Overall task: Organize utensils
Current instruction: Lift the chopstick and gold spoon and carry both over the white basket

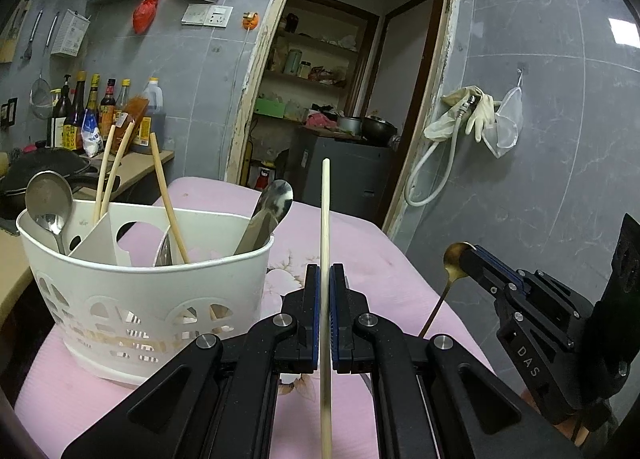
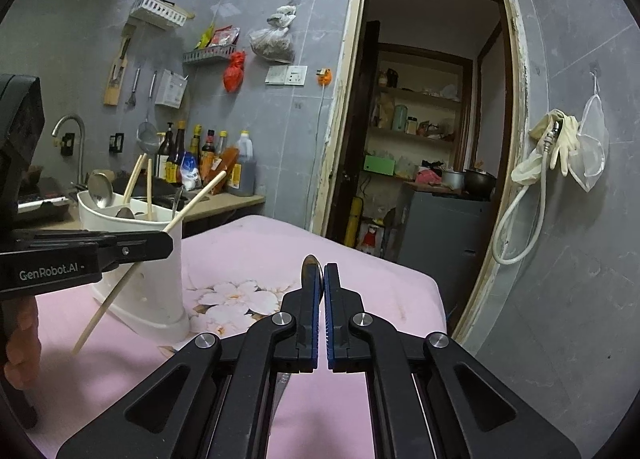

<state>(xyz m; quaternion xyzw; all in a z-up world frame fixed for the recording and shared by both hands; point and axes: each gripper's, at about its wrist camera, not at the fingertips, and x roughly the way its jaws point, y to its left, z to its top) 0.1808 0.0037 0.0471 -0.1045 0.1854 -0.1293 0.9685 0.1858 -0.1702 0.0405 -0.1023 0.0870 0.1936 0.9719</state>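
The left gripper (image 1: 325, 271) was clamped on a pale chopstick (image 1: 325, 219), which stood upright between its pads just right of the white utensil holder (image 1: 120, 291) on the pink table cover (image 1: 360, 243). The right gripper (image 2: 322, 279) was pinched on a gold spoon (image 2: 311, 265), seen only edge-on there; the left wrist view showed its bowl (image 1: 456, 259) and thin handle hanging down. The holder held spoons and three more chopsticks.
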